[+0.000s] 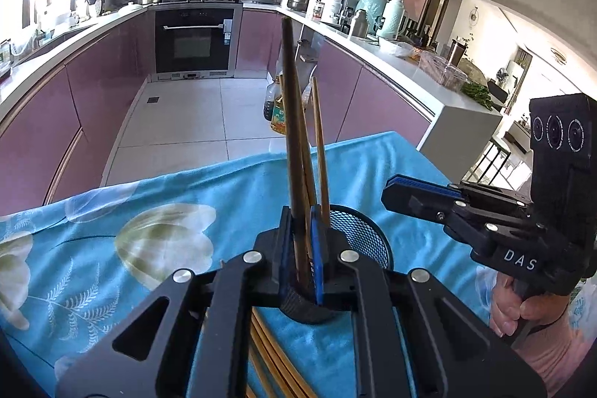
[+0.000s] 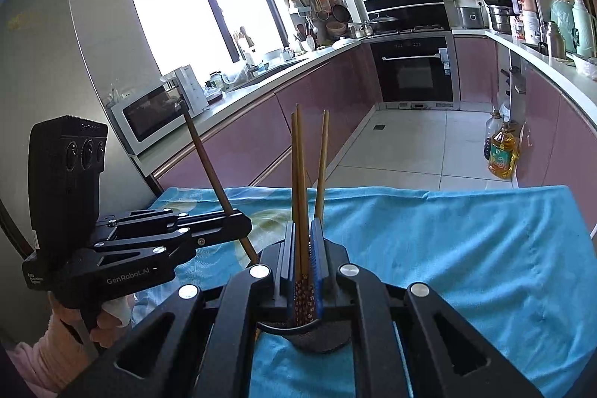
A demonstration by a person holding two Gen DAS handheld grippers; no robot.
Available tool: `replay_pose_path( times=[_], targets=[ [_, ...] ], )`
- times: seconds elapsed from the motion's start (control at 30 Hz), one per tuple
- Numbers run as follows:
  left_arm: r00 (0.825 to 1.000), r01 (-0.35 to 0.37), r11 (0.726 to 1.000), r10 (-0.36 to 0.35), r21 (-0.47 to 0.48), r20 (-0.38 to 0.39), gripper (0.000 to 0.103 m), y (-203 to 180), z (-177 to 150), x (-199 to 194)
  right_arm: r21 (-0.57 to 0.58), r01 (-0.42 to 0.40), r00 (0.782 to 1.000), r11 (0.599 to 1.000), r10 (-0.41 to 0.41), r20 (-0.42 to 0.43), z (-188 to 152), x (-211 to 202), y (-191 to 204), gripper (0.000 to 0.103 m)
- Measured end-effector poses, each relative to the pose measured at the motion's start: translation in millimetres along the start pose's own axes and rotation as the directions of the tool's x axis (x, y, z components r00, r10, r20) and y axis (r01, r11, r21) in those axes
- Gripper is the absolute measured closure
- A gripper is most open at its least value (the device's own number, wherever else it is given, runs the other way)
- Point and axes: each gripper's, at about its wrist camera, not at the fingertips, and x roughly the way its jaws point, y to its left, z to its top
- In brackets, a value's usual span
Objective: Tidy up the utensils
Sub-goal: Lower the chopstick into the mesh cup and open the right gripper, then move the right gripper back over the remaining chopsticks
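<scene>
My left claw (image 1: pixel 304 245) is clamped on one dark chopstick (image 1: pixel 291 122), upright over the mesh cup (image 1: pixel 367 241). My right claw (image 2: pixel 304 248) grips a pair of chopsticks (image 2: pixel 299 174), their patterned ends in the cup; a third stick (image 2: pixel 321 163) leans just beside them. More chopsticks (image 1: pixel 272 357) lie on the blue cloth (image 1: pixel 168 211) covering the worktop.
</scene>
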Motion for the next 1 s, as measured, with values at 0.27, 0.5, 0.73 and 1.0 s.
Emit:
replay_pose_path(
  times=[0.27,0.5,0.73,1.0],
  targets=[
    [1.000,-0.011,0.999,0.011,-0.032,0.023,0.079,7.8,-3.1,-3.2,0.007,-0.012,0.999,1.000,0.012,-0.030,-14.3,5.8,5.9,0.087],
    [0.995,-0.063,0.996,0.067,-0.060,0.075,0.073,15.7,-18.2,-27.0,-0.027,-0.021,0.999,0.999,0.020,-0.031,-26.2,-4.2,17.9,0.076],
    [0.985,-0.139,0.988,0.145,-0.061,0.096,0.062,27.8,-56.1,-59.8,-0.090,-0.084,0.994,0.992,0.076,-0.084,-52.8,-6.4,43.1,0.064],
    [0.982,-0.189,0.978,0.186,-0.082,-0.043,0.062,45.3,-125.2,-52.9,-0.122,-0.096,0.967,0.988,0.064,-0.245,-101.7,28.9,63.5,0.061]
  ],
)
